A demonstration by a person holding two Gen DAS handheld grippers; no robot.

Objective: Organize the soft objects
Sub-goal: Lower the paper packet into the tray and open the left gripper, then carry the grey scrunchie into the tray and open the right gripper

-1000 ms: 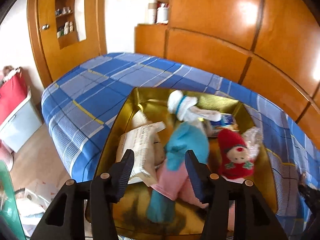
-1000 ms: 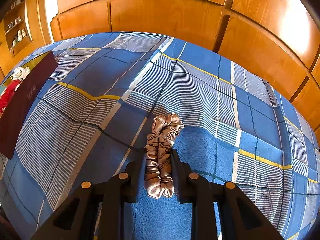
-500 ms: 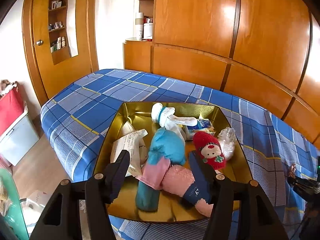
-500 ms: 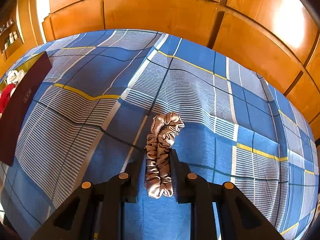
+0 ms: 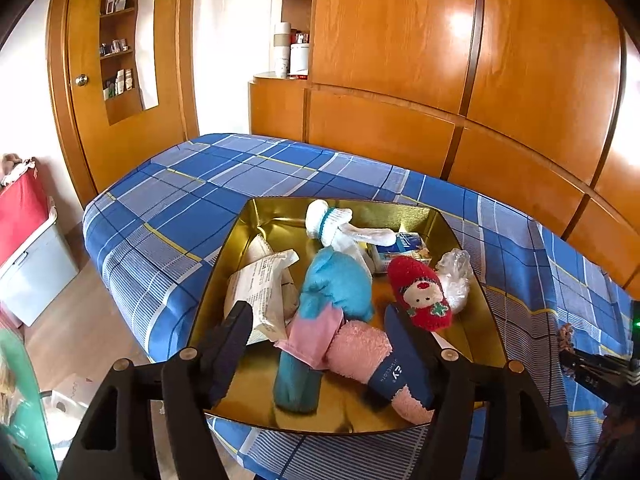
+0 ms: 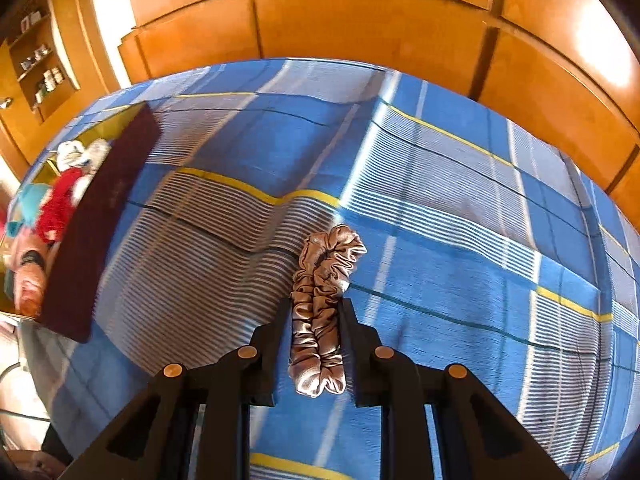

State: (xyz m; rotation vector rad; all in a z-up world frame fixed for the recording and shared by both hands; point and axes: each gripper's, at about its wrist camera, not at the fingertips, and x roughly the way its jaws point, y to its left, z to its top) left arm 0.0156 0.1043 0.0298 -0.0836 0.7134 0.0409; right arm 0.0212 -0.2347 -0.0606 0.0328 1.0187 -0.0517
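Observation:
My right gripper (image 6: 314, 308) is shut on a beige satin scrunchie (image 6: 322, 300) and holds it above the blue plaid bed (image 6: 440, 220). A gold tin box (image 5: 472, 292) sits on the bed in the left wrist view, holding a turquoise sock (image 5: 336, 284), a pink sock (image 5: 360, 350), a white sock (image 5: 332, 224), a red plush sock (image 5: 420, 298) and a white packet (image 5: 262, 288). My left gripper (image 5: 320, 320) is open and empty above the box's near side. The box also shows at the far left of the right wrist view (image 6: 92, 216).
Wooden wardrobe panels (image 5: 480, 80) stand behind the bed. A red and white storage bin (image 5: 28, 240) sits on the floor at left. A small tissue pack (image 5: 400, 246) and a clear plastic bag (image 5: 456, 276) lie in the box. The right gripper tip (image 5: 592, 368) shows at the right edge.
My left gripper has pulled back and up from the box. My right gripper has lifted the scrunchie and swung toward the box, which now shows larger at left.

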